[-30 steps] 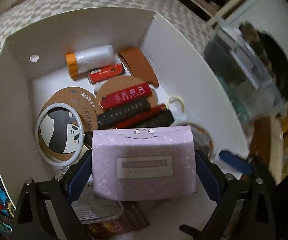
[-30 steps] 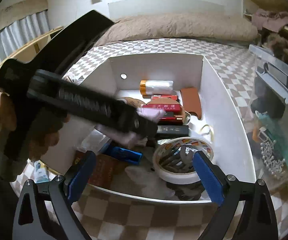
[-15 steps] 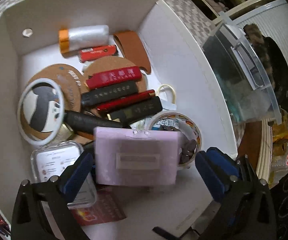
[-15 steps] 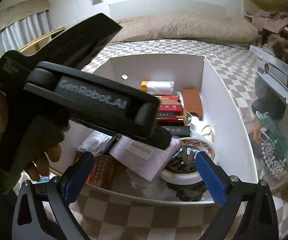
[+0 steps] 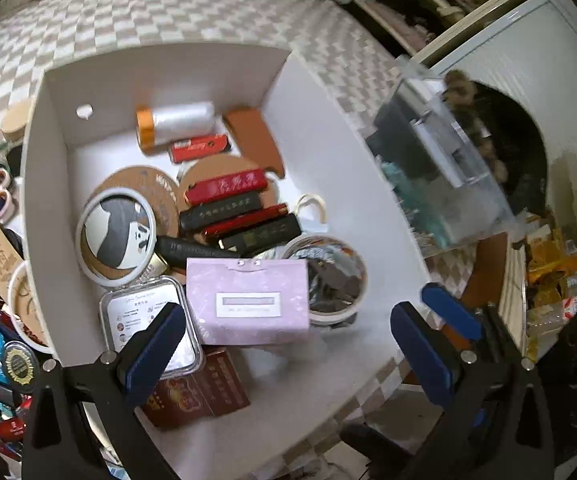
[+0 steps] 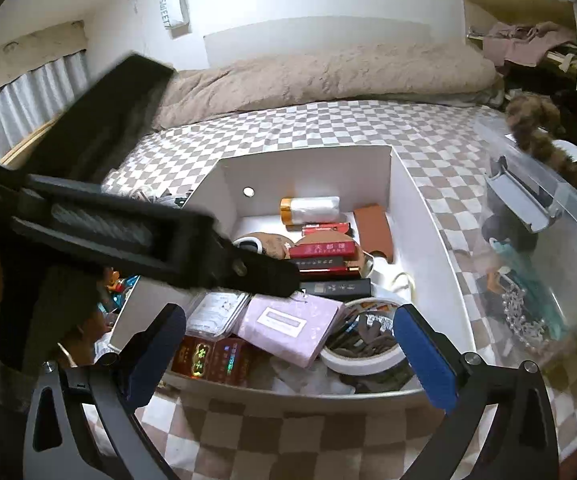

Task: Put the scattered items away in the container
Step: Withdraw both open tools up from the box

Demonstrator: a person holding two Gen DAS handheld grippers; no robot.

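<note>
Matt white card box [image 5: 328, 184]. Inside, at 12 o'clock, a roll [image 5: 176, 124] in glossy clear film; centre, matt lilac paper packet [image 5: 248, 304]; at 9, rough cork coasters [image 5: 144, 184]. Glossy clear plastic bin [image 5: 440, 168] at 3. Checked cloth sheet [image 6: 328, 128].

The clear bin [image 5: 444, 168] at right is blurred; the purple box [image 5: 248, 304] hides items beneath; the label text is too small.

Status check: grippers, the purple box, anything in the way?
Left gripper open, jaws just widened, nothing between. Right gripper open, empty. Purple box lying in the white bin. Nothing in the way.
</note>
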